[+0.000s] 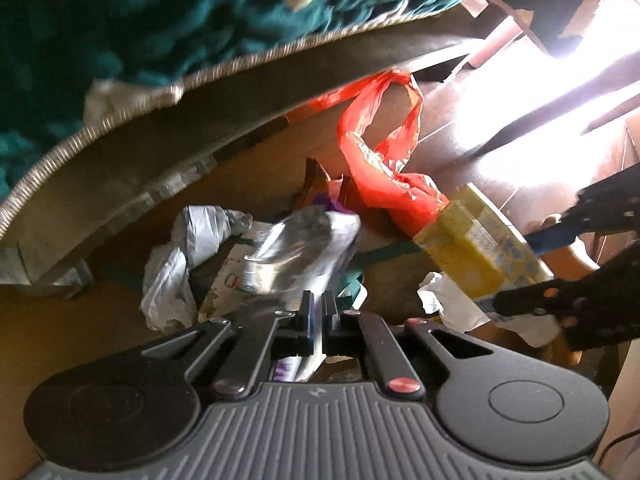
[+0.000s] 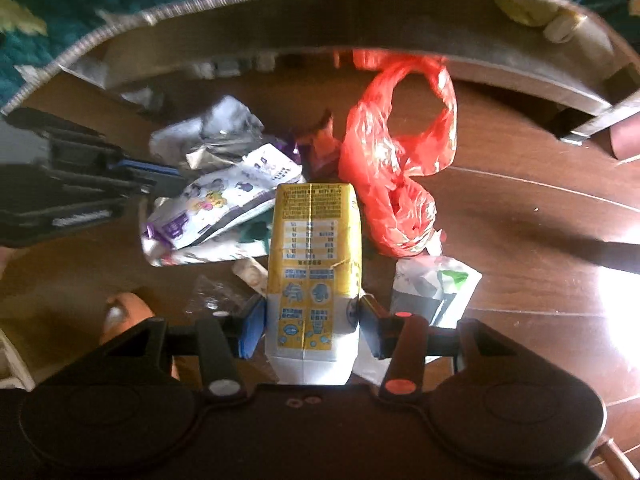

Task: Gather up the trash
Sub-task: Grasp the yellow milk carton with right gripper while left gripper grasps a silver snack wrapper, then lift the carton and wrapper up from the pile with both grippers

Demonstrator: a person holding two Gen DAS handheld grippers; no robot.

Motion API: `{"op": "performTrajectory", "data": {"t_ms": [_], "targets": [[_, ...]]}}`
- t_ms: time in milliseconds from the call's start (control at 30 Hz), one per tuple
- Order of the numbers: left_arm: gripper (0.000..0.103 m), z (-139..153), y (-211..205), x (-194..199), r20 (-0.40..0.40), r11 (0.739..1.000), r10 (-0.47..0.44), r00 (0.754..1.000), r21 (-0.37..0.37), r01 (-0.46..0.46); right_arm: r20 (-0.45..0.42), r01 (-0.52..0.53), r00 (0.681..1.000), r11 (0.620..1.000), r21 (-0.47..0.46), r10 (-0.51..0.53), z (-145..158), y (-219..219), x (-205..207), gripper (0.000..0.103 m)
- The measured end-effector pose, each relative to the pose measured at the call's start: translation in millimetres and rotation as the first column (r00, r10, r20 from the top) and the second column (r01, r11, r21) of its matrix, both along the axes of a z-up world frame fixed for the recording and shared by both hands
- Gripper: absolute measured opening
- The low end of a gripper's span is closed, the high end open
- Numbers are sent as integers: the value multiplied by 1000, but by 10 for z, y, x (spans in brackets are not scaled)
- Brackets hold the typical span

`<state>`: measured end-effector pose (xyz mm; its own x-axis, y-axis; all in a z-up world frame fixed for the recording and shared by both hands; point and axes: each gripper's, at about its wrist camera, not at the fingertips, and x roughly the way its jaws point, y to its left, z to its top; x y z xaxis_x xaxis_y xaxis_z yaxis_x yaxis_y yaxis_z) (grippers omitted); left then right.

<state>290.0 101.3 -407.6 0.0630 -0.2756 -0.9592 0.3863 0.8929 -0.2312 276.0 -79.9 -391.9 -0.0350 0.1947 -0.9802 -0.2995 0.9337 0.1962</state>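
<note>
The right tongs [image 2: 310, 320] clamp the tall yellow drink carton [image 2: 314, 248], its long axis pointing forward over the wooden table [image 2: 520, 208], while the left tongs [image 1: 319, 312] pinch the purple-printed foil wrapper [image 1: 304, 248].

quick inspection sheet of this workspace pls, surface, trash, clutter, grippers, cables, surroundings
surface: glossy dark wood floor, sun glare at right.
job's things: yellow carton; red plastic bag; purple-white wrapper; crumpled white paper; white pouch.
clutter: small scraps among the pile.
grippers: right gripper shut on yellow carton; left gripper shut on purple-white wrapper.
cables: nothing seen.
surroundings: teal rug; cardboard edge above the pile.
</note>
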Motion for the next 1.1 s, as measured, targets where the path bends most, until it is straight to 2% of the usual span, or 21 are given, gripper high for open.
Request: {"op": "performTrajectory", "data": {"t_ms": [133,200,233,267,300,333,367,533,667,733,900,967,1100], "targets": [[3,37,-18,40,-11,999,36,999,-24,-37,6,76,997,996,46,-77,407,-122,-58,50],[7,14,-60,71,-23,999,37,999,-22,-38,8,103,995,993,57,-103,555,-172,-101,50],[15,-6,-98,87,-25,999,33,999,-17,-33,8,113,993,992,64,-114,620,-194,-123,50],[31,-22,-138,92,-24,999,29,999,-12,-30,6,119,993,991,68,-120,634,-210,-127,50],[40,-41,-178,91,-23,1000,28,999,-10,-28,0,124,992,990,73,-124,636,-214,-117,50],[59,-66,-219,100,-22,1000,29,999,-10,-29,-5,125,992,989,78,-125,615,-208,-94,50],[64,-90,-259,105,-18,999,30,999,-13,-30,-2,125,992,989,82,-125,601,-205,-77,50],[64,-332,-477,154,13,998,23,1000,56,-24,-18,153,988,986,72,-152,452,-225,-30,50],[64,-605,-662,173,-2,994,-18,1000,110,18,-22,160,987,986,54,-159,379,-246,-31,50],[63,-692,-744,173,20,988,-34,999,148,31,-35,174,984,983,55,-173,348,-276,-38,50],[60,-875,-838,195,26,980,-61,998,193,55,-59,176,983,983,58,-173,288,-278,-47,50],[41,-927,-860,186,26,975,-79,997,211,71,-61,175,983,983,61,-171,285,-274,-44,50],[22,-943,-826,186,27,974,-65,997,219,58,-56,177,983,983,51,-174,279,-280,-27,50]]}}
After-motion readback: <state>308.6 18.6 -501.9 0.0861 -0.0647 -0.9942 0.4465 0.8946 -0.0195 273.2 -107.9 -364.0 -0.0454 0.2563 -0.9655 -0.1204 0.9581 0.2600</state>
